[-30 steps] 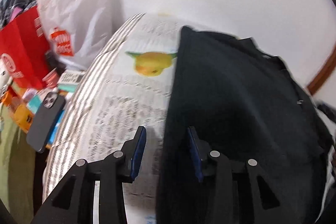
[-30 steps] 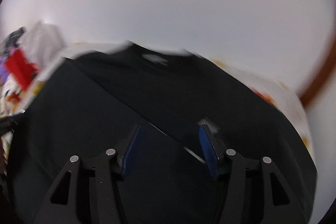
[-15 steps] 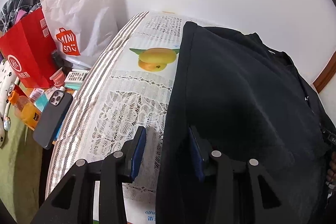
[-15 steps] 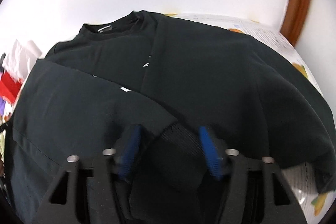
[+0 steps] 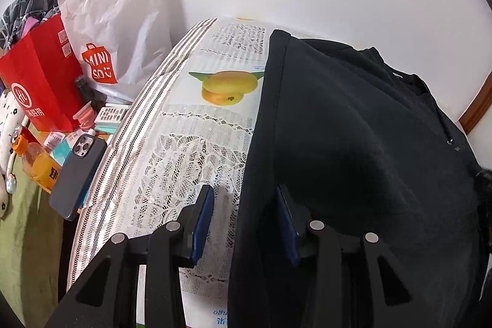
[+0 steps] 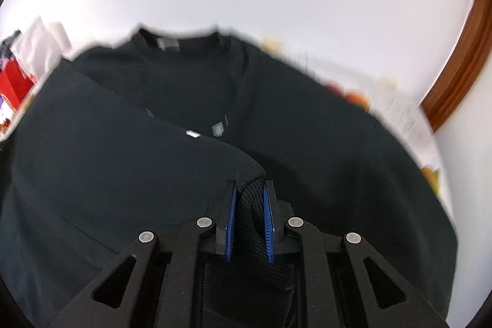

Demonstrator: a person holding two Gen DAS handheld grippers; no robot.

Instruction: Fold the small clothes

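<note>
The right gripper (image 6: pixel 249 223) has just been closing, and its blue fingers (image 6: pixel 231 223) now pinch the ribbed cuff (image 6: pixel 247 205) of a sleeve that lies across the front of the black top (image 6: pixel 323 149). That hold looks meant to carry the sleeve inward over the body, the usual step before the sides are brought together.

The left gripper (image 5: pixel 243 223) stands with its fingers (image 5: pixel 204 217) parted and gripping nothing. The top's left edge runs down between them: one finger is over the cloth (image 5: pixel 190 162) covering the table, the other over the black fabric. It seems placed to catch that side edge, or to steady the garment while the other hand works.

The top lies spread flat on the table, neck end towards the far wall, filling most of the surface. It is long-sleeved, plain and dark, with a round collar (image 6: pixel 184 36) showing a small label, and a few small pale marks near the chest. The fabric looks soft and rather thick, with gentle swells and no sharp creases. The right wrist view is blurred at its edges, so finer detail is not clear there.
</note>
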